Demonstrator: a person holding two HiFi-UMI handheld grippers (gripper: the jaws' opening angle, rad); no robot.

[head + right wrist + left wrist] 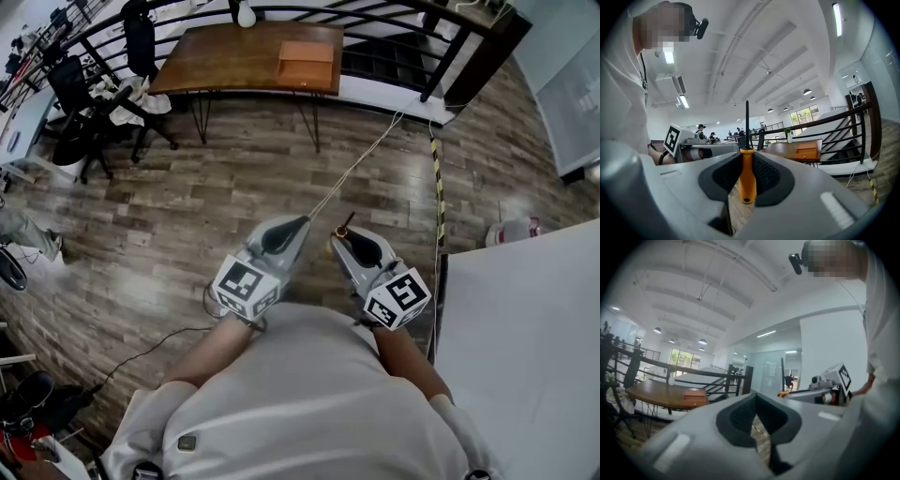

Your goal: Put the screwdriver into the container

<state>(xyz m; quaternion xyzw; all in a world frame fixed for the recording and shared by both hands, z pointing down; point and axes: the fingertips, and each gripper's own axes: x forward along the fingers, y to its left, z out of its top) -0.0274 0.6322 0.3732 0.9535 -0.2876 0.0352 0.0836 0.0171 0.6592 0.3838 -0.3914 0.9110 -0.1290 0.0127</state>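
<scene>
My right gripper [349,236] is shut on a screwdriver [747,176] with an orange handle. It stands upright between the pads, its black shaft pointing up. In the head view only the screwdriver's top [341,230] shows at the jaw tips. My left gripper [286,230] is beside it, level with it, shut with nothing in it; its pads [740,416] meet at the tips. An orange-brown box [306,64] lies on a wooden table [234,56] far ahead across the floor. Both grippers hang over the wooden floor, well short of that table.
A black railing [375,14] runs behind the table, with stairs beyond. Office chairs [89,103] stand at the left. A white tabletop [525,347] fills the right. A cable [361,164] and yellow-black tape [438,187] cross the floor. A white vase [246,14] stands on the table.
</scene>
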